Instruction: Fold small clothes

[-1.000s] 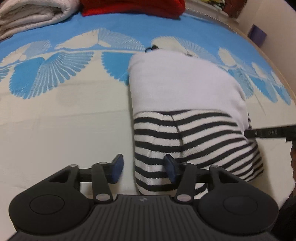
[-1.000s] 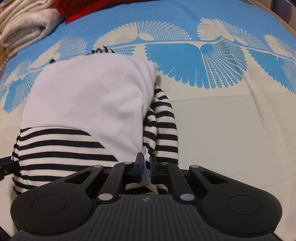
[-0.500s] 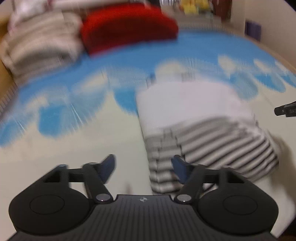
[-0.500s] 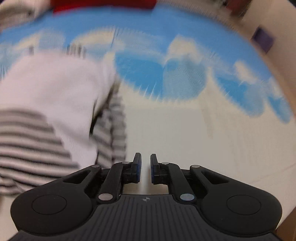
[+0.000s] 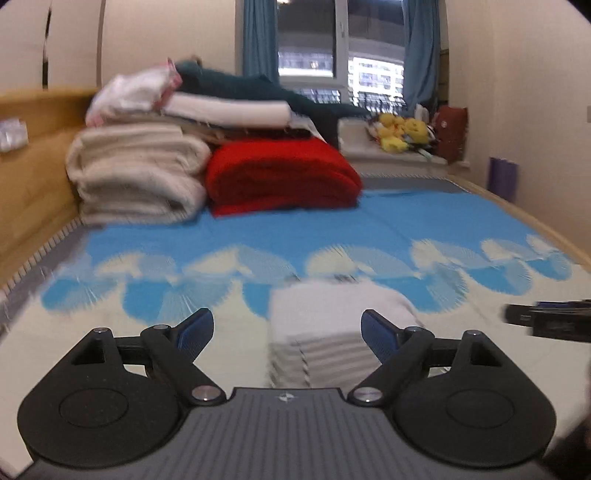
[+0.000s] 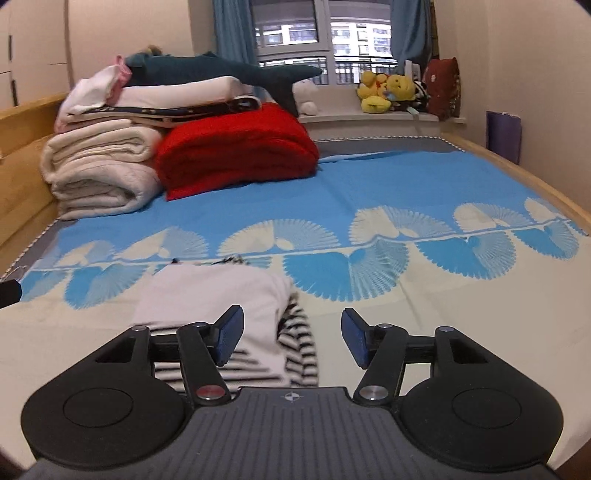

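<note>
Striped-and-white garment (image 6: 236,325) lies folded compact on the bed (image 6: 406,206); left gripper (image 5: 287,328) and right gripper (image 6: 292,336) jaws released, empty. Folding looks finished.

Home bedroom. Wide bed (image 6: 369,192) with blue-and-cream fan-print cover, wooden frame (image 6: 22,147) along left edge. Folded cream quilts (image 6: 99,173), red blanket (image 6: 236,155), plush shark (image 6: 221,72) stacked at far left corner of bed. Window (image 6: 321,33) with blue curtains (image 6: 232,33) behind; yellow soft toys (image 6: 384,90) on sill. Apartment blocks outside.
</note>
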The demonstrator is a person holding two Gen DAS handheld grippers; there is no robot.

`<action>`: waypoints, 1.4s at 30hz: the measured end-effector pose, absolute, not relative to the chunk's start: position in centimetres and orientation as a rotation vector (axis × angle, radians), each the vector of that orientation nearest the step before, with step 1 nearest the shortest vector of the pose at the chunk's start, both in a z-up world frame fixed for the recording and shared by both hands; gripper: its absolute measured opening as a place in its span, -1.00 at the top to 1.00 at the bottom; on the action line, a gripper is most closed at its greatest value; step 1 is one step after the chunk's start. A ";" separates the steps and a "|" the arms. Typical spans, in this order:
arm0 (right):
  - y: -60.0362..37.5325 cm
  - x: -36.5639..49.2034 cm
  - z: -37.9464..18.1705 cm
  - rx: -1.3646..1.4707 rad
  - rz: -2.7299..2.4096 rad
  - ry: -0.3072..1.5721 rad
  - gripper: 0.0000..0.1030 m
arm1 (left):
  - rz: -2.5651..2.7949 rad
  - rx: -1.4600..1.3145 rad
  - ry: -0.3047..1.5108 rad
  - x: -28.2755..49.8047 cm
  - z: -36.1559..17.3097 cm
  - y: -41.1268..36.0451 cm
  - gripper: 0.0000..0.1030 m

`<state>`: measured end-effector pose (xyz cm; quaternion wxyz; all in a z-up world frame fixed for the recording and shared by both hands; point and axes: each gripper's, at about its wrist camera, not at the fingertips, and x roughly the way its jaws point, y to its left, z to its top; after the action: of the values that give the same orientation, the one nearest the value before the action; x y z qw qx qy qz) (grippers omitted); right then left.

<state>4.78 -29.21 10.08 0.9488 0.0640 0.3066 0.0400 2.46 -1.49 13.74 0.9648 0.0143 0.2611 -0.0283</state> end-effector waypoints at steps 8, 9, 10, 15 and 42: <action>-26.4 0.1 7.1 0.049 0.094 0.659 -0.19 | -0.022 0.135 0.695 -0.6 6.5 -2.8 -0.99; -26.1 -0.1 7.0 0.043 0.083 0.660 -0.19 | -0.022 0.096 0.716 -0.1 6.3 -2.4 -0.99; -25.9 -0.2 7.0 0.045 0.079 0.652 -0.19 | -0.026 0.059 0.708 0.3 6.2 -2.0 -0.99; -25.1 0.6 6.3 0.039 0.096 0.683 -0.20 | 0.011 0.068 0.722 2.1 4.8 -2.0 -0.99; -22.4 1.0 4.8 -0.015 0.142 0.736 -0.22 | -0.035 -0.029 0.791 4.0 3.2 -3.7 -0.99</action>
<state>1.03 -22.36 4.82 0.9306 -0.0075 0.3594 0.0695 4.04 -3.70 3.19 0.9225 -0.0139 0.3855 -0.0168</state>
